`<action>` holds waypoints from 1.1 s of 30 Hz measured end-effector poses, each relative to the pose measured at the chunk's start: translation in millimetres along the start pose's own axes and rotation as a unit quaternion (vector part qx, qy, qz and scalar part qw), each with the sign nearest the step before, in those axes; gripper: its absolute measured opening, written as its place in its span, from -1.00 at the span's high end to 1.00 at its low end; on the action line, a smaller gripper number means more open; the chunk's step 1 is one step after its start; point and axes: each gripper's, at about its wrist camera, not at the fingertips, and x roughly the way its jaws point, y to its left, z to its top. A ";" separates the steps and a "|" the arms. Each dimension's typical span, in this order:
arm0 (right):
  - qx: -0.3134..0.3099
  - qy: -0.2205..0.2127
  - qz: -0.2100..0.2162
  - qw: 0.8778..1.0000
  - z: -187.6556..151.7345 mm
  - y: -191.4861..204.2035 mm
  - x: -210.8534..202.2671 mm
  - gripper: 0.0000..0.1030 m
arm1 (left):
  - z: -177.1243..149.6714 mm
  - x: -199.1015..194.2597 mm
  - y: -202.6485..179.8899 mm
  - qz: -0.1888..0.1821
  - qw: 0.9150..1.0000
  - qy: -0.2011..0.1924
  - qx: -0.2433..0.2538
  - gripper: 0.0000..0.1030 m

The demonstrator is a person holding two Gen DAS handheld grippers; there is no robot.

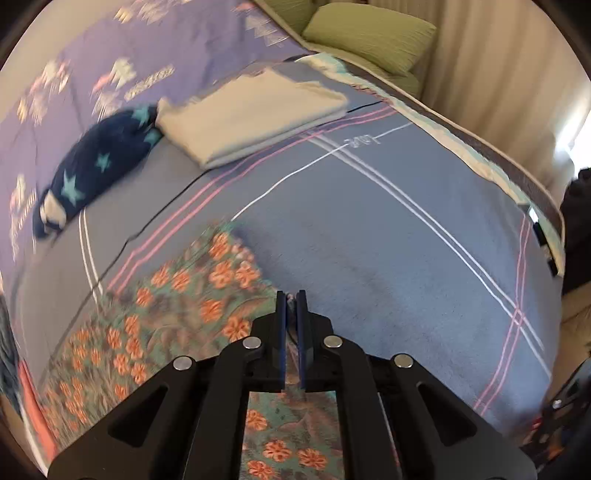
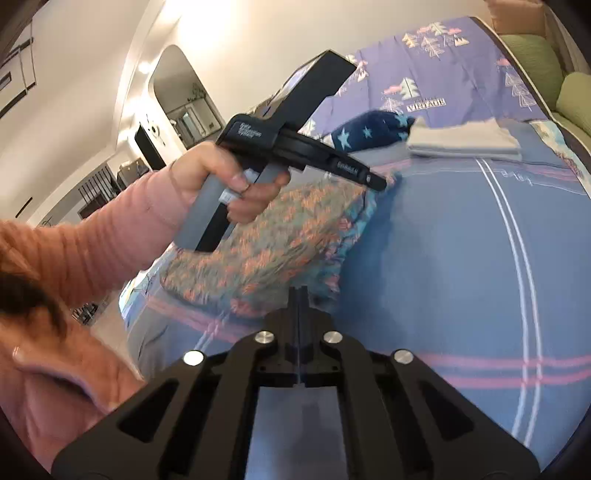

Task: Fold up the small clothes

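Observation:
A floral garment with orange flowers on teal [image 1: 177, 314] lies on the blue blanket. My left gripper [image 1: 291, 295] is shut on its edge and holds it lifted. The right wrist view shows the garment [image 2: 273, 236] hanging from the left gripper [image 2: 380, 182], held by a hand in a pink sleeve. My right gripper [image 2: 298, 291] is shut, its tips at the garment's lower hem; whether it pinches the fabric is unclear. A folded cream cloth [image 1: 255, 110] and a navy star-print garment [image 1: 99, 162] lie farther back.
The blue blanket with pink and white stripes [image 1: 406, 240] covers the bed over a purple sheet [image 1: 129, 44]. Green pillows [image 1: 369, 33] sit at the head. A curtain [image 1: 498, 74] hangs beyond the bed edge. The room's wall and doorway [image 2: 177, 96] lie left.

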 end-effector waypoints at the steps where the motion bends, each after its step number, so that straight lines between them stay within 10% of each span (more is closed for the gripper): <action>1: 0.010 0.004 -0.006 1.000 -3.2 -2.9 -0.1 1.00 | -0.2 3.8 -2.6 0.001 1.000 0.005 0.003 0.91; 10: 0.075 0.033 -0.024 0.996 -7.5 -20.9 24.0 0.87 | -3.5 15.9 3.6 -0.007 1.000 0.014 -0.010 0.90; 13: 0.069 0.024 -0.023 0.997 -1.0 -19.8 34.9 -0.04 | -1.0 10.5 7.1 -0.013 1.000 0.009 -0.017 0.75; 14: 0.059 0.027 -0.024 0.998 0.3 -18.4 38.8 -0.05 | 1.3 7.9 11.8 -0.012 1.000 0.003 -0.028 0.62; 16: 0.044 0.040 -0.032 0.998 1.8 -15.5 48.0 0.03 | 6.3 1.3 22.9 0.004 0.998 -0.020 -0.055 0.15; 19: 0.058 0.063 -0.036 0.996 0.6 -19.1 60.9 0.63 | 19.1 4.9 36.0 0.003 0.997 -0.026 -0.079 0.14; 23: 0.061 0.052 -0.036 0.996 0.1 -15.1 55.9 0.83 | 28.8 48.9 22.9 0.012 0.997 0.049 -0.055 0.14; 26: 0.037 0.029 -0.039 0.998 -4.3 -0.5 38.3 0.86 | 34.8 61.5 16.5 0.066 0.996 0.030 -0.048 0.97; 33: 0.069 0.054 -0.049 0.995 -23.8 -11.7 36.4 0.86 | 32.8 47.3 30.2 0.022 0.997 -0.014 -0.077 0.99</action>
